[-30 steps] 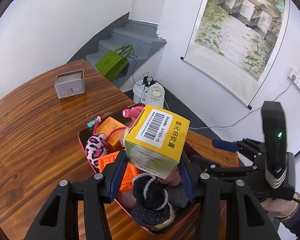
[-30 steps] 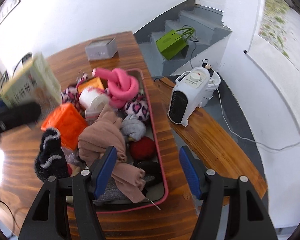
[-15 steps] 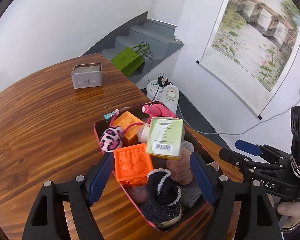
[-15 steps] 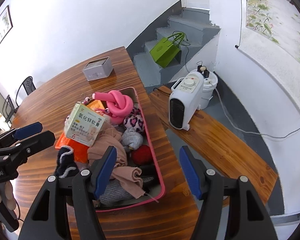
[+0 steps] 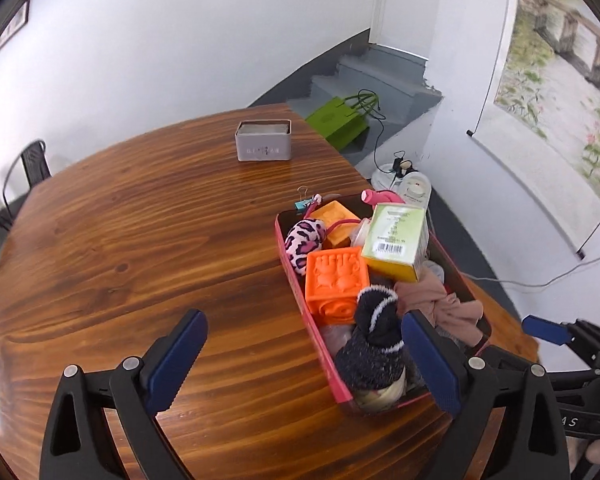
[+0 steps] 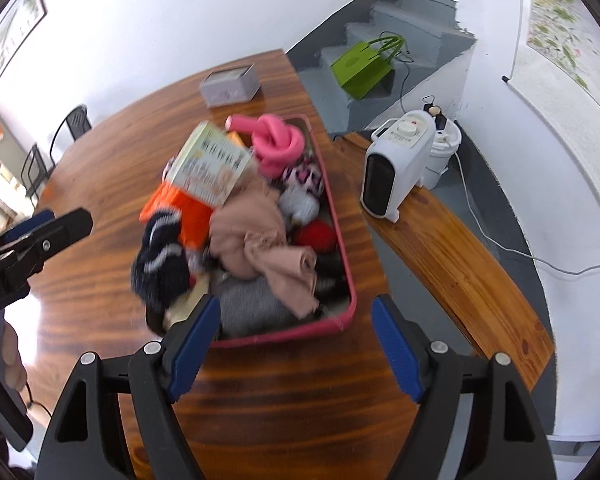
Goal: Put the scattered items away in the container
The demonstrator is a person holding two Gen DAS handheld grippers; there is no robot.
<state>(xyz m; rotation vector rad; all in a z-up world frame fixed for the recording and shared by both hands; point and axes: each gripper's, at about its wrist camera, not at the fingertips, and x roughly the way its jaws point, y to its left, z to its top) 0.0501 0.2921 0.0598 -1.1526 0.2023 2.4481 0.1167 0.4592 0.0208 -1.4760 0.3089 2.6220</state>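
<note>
A pink tray (image 5: 300, 288) on the wooden table is piled with items: a yellow-green carton (image 5: 396, 240) lying on top, orange blocks (image 5: 336, 280), a leopard plush (image 5: 304, 240), a dark knit hat (image 5: 376, 352), beige cloth (image 5: 440, 304). The tray (image 6: 340, 240) also shows in the right wrist view, with the carton (image 6: 212, 164) and a pink knotted tube (image 6: 276, 144). My left gripper (image 5: 304, 360) is open and empty, held back above the table left of the tray. My right gripper (image 6: 296, 348) is open and empty at the tray's near end.
A grey tin (image 5: 264, 146) stands at the table's far side. A binder clip (image 5: 304, 200) lies by the tray's far corner. A white heater (image 6: 396, 168) stands on a wooden bench (image 6: 460, 272) to the right. A green bag (image 6: 364, 64) sits by the stairs.
My left gripper let go of the carton, which now lies on the pile in the tray, then opened wide and drew back to the left. My right gripper shifted slightly nearer the tray.
</note>
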